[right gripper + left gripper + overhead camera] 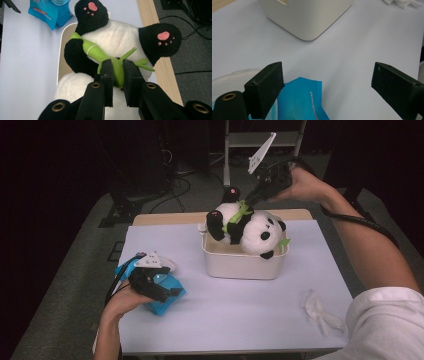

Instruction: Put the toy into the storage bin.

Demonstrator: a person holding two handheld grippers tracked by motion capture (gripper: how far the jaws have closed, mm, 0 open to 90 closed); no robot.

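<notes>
Panda toy (250, 227): plush, black and white, lying across the top of the cream tub (240, 262), head toward the right edge of the high view, pink-soled feet toward the far left corner of the tub; not sunk inside, resting on the rim.
Bamboo stalk (110, 61): green felt, stitched across the panda toy's belly and tucked under one black arm; leafy tip sticking out near the tool.
Right tool (248, 200): reaching in from the far right side, clenched on the bamboo stalk, pads pressing it from both sides in the right gripper view (117, 72); grey three-cornered plate raised above it.
Cream tub: rounded corners, standing near the middle of the worktop (225, 315), slightly toward the far edge; one corner seen in the left gripper view (309, 17).
Left tool (162, 290): held low at the near left of the worktop, released, jaws standing wide apart with nothing between the pads (325, 87); bare worktop behind the gap.
Blue packet (165, 302): lying under and just beside the left tool; crumpled corner between and below the jaws in the left gripper view (304, 100).
White lid (232, 77): round, pale, beside the blue packet at the left.
Crumpled white wrapper (320, 312): near right of the worktop, well apart from the tub.
Worktop: pale lilac sheet over a wooden top, wooden strip showing at the far edge.
</notes>
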